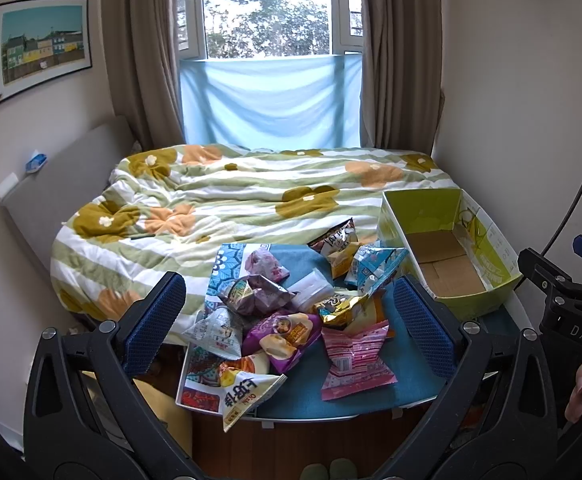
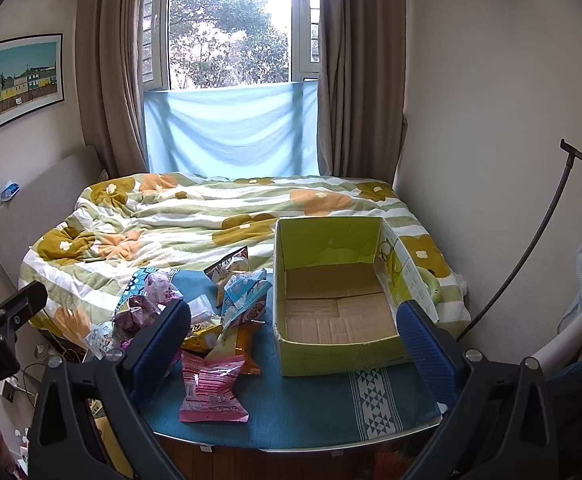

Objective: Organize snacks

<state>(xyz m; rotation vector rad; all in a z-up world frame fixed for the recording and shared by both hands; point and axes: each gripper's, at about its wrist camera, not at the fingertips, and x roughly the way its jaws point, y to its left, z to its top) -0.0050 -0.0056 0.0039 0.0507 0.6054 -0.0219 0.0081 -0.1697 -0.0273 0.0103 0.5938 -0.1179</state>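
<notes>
Left wrist view: left claw [image 1: 289,312] spread wide over snack pile [image 1: 291,312], empty. Right claw [image 2: 293,340] also wide, empty, beside empty box [image 2: 339,312], probably for collecting.

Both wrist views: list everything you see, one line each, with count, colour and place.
snack packets: a dozen or so, mixed colours, piled on the table's left half
pink packet: one, nearest the front edge
cardboard box: one, green outside, brown inside, empty, right of the pile
tablecloth: one, teal, over the table
bed: one, green-striped flowered quilt, behind the table
curtains: two, brown, flanking the window
blue cloth: one, across the lower window
picture: one, framed, left wall
left gripper: open, above the pile
right gripper: open, above the box's left part
</notes>
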